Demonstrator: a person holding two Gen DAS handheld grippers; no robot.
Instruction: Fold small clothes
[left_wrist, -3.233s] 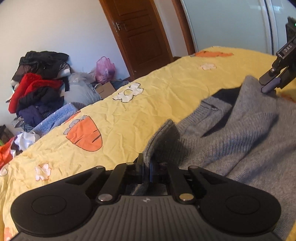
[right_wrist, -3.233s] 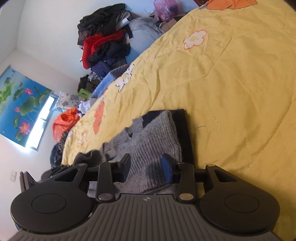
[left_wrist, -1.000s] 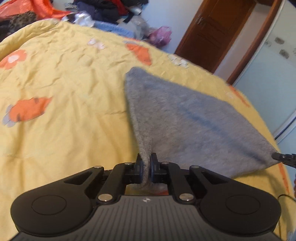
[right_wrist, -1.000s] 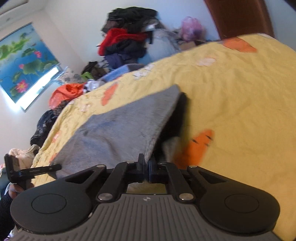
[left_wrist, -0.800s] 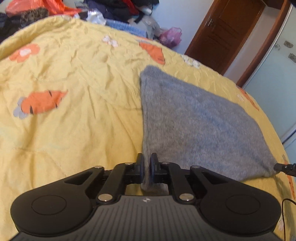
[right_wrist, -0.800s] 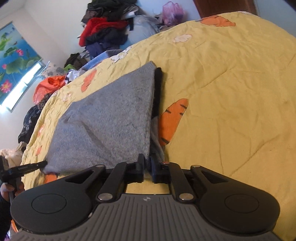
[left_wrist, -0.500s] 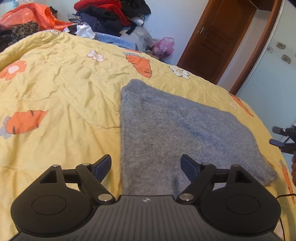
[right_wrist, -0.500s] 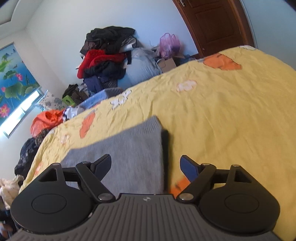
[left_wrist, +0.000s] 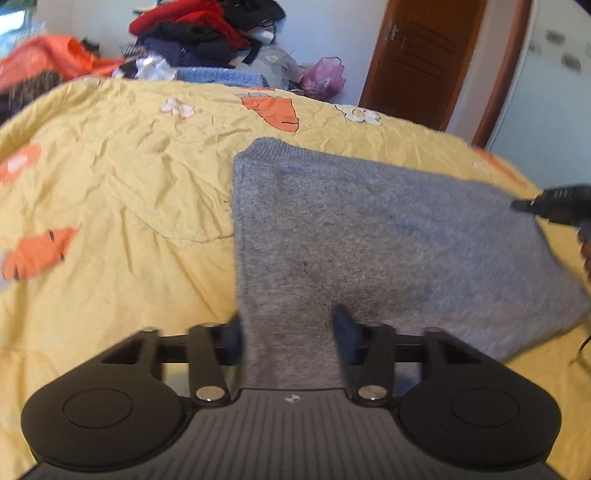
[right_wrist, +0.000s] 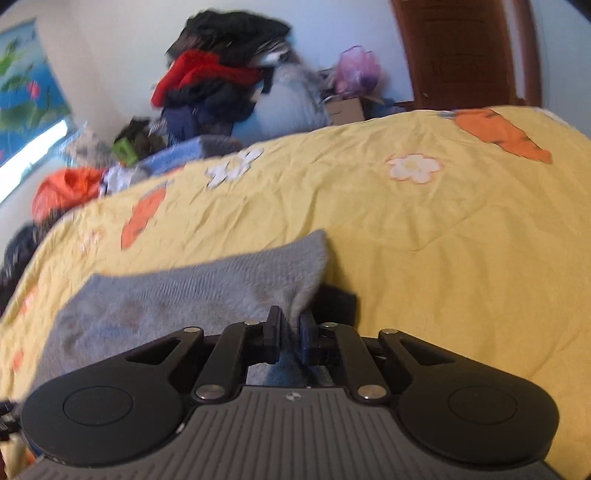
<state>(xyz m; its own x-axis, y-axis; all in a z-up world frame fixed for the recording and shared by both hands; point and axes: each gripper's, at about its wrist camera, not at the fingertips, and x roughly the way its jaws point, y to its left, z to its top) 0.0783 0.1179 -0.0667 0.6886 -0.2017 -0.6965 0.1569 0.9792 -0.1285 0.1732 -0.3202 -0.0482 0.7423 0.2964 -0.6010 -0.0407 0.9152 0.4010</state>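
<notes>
A grey knit sweater (left_wrist: 369, 236) lies folded on the yellow bedspread (left_wrist: 110, 192). My left gripper (left_wrist: 288, 328) is open, its fingers either side of the sweater's near left corner. My right gripper (right_wrist: 289, 332) is shut on the sweater's near right edge (right_wrist: 207, 291); a dark part of the garment (right_wrist: 338, 295) shows beneath it. The right gripper's tip (left_wrist: 554, 203) also shows at the sweater's right edge in the left wrist view.
The bedspread (right_wrist: 443, 229) has orange carrot and white flower prints. A heap of clothes (left_wrist: 199, 33) is piled beyond the bed against the wall, with a pink bag (left_wrist: 321, 74) and a brown door (left_wrist: 417, 55). A window blind (right_wrist: 22, 92) is at the left.
Both grippers laid the sweater flat and opened half a second ago. Since then the right gripper has shut on the right edge, and the left gripper's fingers have narrowed around the left corner.
</notes>
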